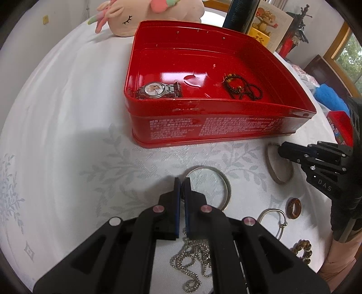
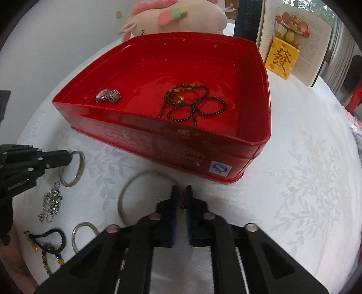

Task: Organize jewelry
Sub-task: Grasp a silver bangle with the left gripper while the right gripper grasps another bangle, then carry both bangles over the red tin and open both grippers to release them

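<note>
Our left hand-held gripper (image 1: 181,181) has its jaws closed down on the near rim of a silver bangle (image 1: 222,178) lying flat on the counter (image 1: 67,113), just in front of the red tin (image 1: 203,126). Under that gripper's body a silver ball chain (image 1: 192,255) lies heaped on the white leaf-patterned cloth.

Moving right in the left wrist view, we see a thin wire bangle (image 1: 275,217), a small brown ring (image 1: 293,208) and some amber beads (image 1: 303,248) near the counter's edge. Further right, our right hand-held gripper (image 2: 182,192) is closed on the rim of a second, wider bangle (image 2: 126,194) that also rests on the counter, close to the tin's front wall. In its own view the pads are pinched with only the thin rim between them.

The tin stands open behind both bangles, its wall rising between them and its floor. Inside, a wristwatch (image 1: 158,89) sits at the left and dark bead strands (image 1: 243,88) at the right, well apart.

Behind the tin we see a pink plush toy (image 1: 144,15), a dark bottle (image 1: 239,13) and an open book with a yellow cartoon figure (image 2: 282,56).
</note>
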{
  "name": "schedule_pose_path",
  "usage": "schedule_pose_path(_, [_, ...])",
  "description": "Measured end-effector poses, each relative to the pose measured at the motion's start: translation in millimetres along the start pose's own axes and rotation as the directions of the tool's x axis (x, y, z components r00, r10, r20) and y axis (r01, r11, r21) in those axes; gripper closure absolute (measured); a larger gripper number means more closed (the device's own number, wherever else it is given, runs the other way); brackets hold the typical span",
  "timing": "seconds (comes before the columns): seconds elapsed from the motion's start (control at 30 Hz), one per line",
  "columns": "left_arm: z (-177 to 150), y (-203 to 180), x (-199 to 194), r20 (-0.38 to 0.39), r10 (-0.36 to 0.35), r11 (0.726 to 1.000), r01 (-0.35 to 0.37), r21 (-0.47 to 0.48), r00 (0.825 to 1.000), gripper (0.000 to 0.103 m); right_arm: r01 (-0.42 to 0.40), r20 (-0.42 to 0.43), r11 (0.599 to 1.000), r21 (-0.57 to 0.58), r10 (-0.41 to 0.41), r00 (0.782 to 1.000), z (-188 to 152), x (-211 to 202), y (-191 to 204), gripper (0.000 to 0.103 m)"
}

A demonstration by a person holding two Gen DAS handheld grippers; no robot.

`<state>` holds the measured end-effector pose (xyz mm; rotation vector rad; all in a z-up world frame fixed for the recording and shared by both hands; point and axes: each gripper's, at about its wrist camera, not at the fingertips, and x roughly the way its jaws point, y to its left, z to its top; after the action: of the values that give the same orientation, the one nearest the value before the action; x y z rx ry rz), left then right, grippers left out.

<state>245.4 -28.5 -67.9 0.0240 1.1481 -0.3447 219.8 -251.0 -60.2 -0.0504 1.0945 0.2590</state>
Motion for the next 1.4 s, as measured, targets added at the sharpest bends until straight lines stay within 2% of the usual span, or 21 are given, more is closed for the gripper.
schedule_pose_path(0.13, [-1, 2, -2, 0.004, -0.004, 1.000, 0.004, -0.005, 1.000, 0.101, -0.065, -0.005, 0.997, 0.049, 0.065, 0.998, -3, -5, -9, 0.099])
schedule_pose_path(0.33, [-1, 2, -11, 0.029, -0.022, 1.000, 0.022, -0.009, 0.999, 0.101, -0.184, 0.022, 0.976, 0.113, 0.183, 0.983, -10, -20, -27, 0.099])
schedule_pose_path(0.53, [-1, -3, -27, 0.060, -0.047, 0.999, 0.047, -0.003, 0.997, 0.101, -0.208, 0.076, 0.973, 0.103, 0.200, 0.977, -14, -47, -36, 0.099])
schedule_pose_path(0.73, [6, -10, -43, 0.088, -0.060, 0.998, 0.059, 0.015, 0.994, 0.101, -0.193, 0.127, 0.978, 0.080, 0.182, 0.975, -8, -73, -29, 0.099])
schedule_pose_path(1.03, [31, -18, -76, 0.154, -0.064, 0.997, 0.059, 0.040, 0.986, 0.101, -0.143, 0.205, 0.988, 0.065, 0.127, 0.970, 32, -95, -24, 0.099])
schedule_pose_path(1.23, [66, -19, -75, 0.168, -0.034, 0.999, 0.028, 0.033, 0.985, 0.101, -0.086, 0.200, 0.993, 0.084, 0.068, 0.978, 65, -82, -33, 0.099])
schedule_pose_path(1.4, [98, -13, -46, 0.132, -0.017, 1.000, 0.017, 0.001, 0.991, 0.101, -0.058, 0.162, 0.992, 0.109, 0.039, 0.986, 89, -52, -38, 0.099])
